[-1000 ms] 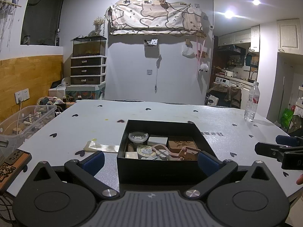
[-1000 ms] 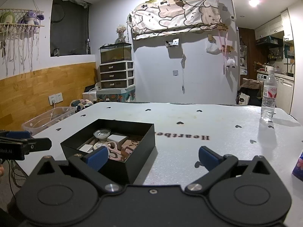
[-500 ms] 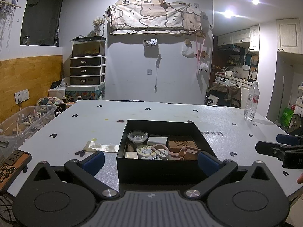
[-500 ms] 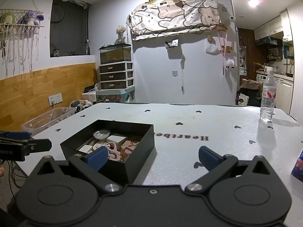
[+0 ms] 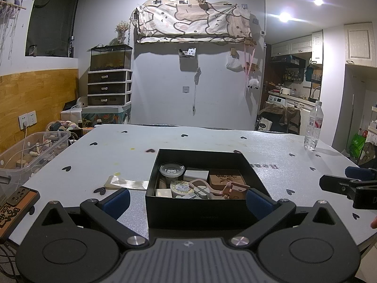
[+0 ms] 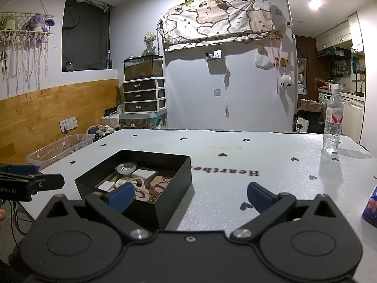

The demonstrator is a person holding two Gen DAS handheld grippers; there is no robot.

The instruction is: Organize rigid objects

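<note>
Water bottle (image 6: 332,123) upright at far right of the heart-print table (image 6: 235,146). Clear plastic bin (image 5: 26,153) beside the table's left edge, cords and small items inside. Against the far wall, fish tank (image 5: 110,57) atop a three-drawer unit (image 5: 108,87); patterned cloth (image 5: 193,21) hung above.

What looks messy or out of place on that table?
The small items in the black box lie jumbled, some overlapping. A translucent strip lies loose on the table left of the box. Nothing looks spilled or broken.
</note>
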